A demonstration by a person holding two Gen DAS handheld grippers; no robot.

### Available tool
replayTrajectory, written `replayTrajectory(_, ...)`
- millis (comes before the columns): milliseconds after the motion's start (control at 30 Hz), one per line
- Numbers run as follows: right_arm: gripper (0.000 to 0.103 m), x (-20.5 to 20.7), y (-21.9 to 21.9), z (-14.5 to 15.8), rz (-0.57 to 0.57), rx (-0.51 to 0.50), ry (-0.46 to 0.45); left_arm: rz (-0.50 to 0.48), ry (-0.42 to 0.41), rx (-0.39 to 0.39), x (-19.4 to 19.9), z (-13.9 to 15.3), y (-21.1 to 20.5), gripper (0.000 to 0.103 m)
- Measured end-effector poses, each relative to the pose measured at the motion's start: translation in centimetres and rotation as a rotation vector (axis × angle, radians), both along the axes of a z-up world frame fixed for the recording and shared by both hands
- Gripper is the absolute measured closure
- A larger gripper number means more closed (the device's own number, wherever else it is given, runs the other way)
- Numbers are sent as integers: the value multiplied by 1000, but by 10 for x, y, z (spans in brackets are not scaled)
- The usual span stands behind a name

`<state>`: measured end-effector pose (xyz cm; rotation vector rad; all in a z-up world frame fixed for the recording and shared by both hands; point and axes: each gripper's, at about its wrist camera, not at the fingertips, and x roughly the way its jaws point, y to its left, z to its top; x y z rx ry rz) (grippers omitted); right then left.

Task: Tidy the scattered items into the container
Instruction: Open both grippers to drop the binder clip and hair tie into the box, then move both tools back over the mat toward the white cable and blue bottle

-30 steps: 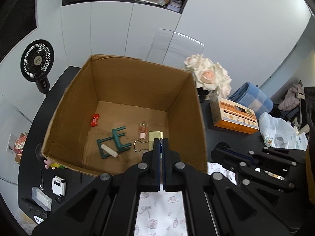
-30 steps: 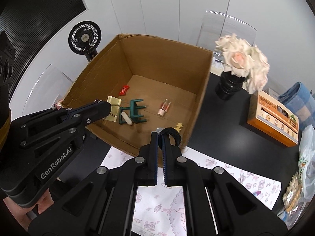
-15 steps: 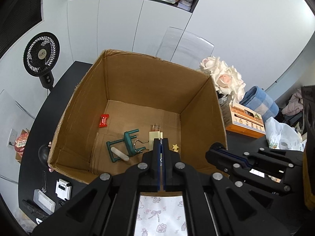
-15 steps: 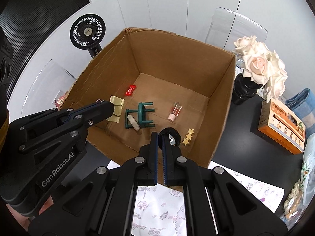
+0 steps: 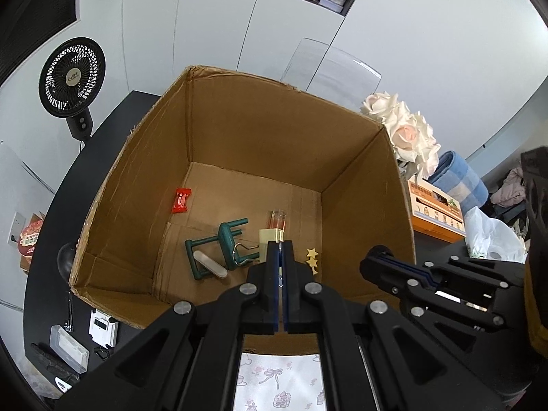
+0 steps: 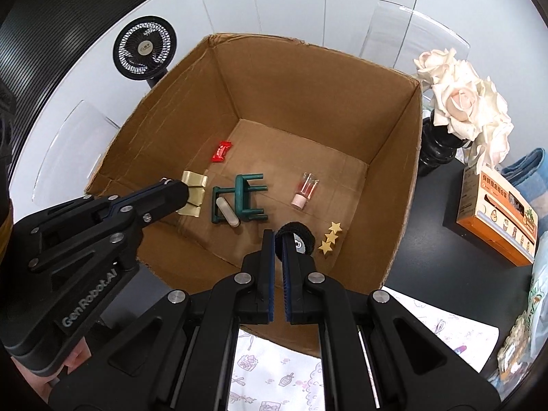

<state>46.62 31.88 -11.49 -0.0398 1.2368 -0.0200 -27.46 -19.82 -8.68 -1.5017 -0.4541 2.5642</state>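
the table [image 6: 455,250] was black, with white cabinets [image 5: 219,51] behind it and a black fan [image 5: 72,78] at the left. a vase of pale roses [image 6: 469,102] stood just beside the right wall of the box [image 5: 239,130], and an orange carton [image 6: 496,205] lay further to the right. a patterned sheet [image 6: 274,383] lay on the table under your grippers.

the box was open and stood in the middle. on its floor lay a red packet [image 5: 181,200], a green stool [image 6: 241,198] on its side with a white stick [image 6: 227,212] touching it, a small pink bottle [image 6: 304,190] and three yellow stars [image 6: 330,238].

your left gripper [image 5: 281,245] was above the near part of the box, its jaws almost together on a gold binder clip [image 6: 192,193]. in the right view the clip hung at the fingertips, over the left side of the box floor, near the stool.

your right gripper [image 6: 278,236] was narrow too, and it held a black ring [image 6: 295,238], maybe a hair tie. the ring stuck out past the right finger, above the box floor and just beside the stars. i could not tell if it touched them.
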Motion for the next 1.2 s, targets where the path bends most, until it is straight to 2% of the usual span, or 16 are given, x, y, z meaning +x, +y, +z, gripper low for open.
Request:
replayTrajectory(100, 93, 1, 1, -4, 2, -21, 14, -1, -13, 1, -1, -2, -1, 101)
replayTrajectory(133, 85, 1, 1, -4, -2, -26, 11, 1, -12, -13, -2, -2, -1, 96)
replayTrajectory(167, 55, 0, 0, -4, -9, -33, 4, 9, -7, -24, -1, -2, -2, 77)
replayTrajectory(200, 32, -1, -1, -4, -16, -41, -3, 19, -1, -33, -1, -1, -3, 64)
replayTrajectory(233, 25, -2, -2, -4, -23, -49, -10, 29, 4, -41, 0, 0, -5, 26)
replayTrajectory(267, 9, -3, -3, -4, -24, -44, -16, 34, 14, -46, 1, 0, -6, 0)
replayTrajectory(300, 0, -4, -4, -4, -26, -39, -22, 36, 24, -48, 2, 1, -7, 0)
replayTrajectory(400, 0, -7, -6, -3, -34, -48, -31, 29, 24, -69, 2, 2, -8, 0)
replayTrajectory(900, 0, -23, 0, 25, -26, -37, -89, 66, 62, -73, 17, 28, -17, 0)
replayTrajectory(1200, 0, -43, -6, 48, -35, -30, -122, 58, 86, -83, 29, 47, 0, 0)
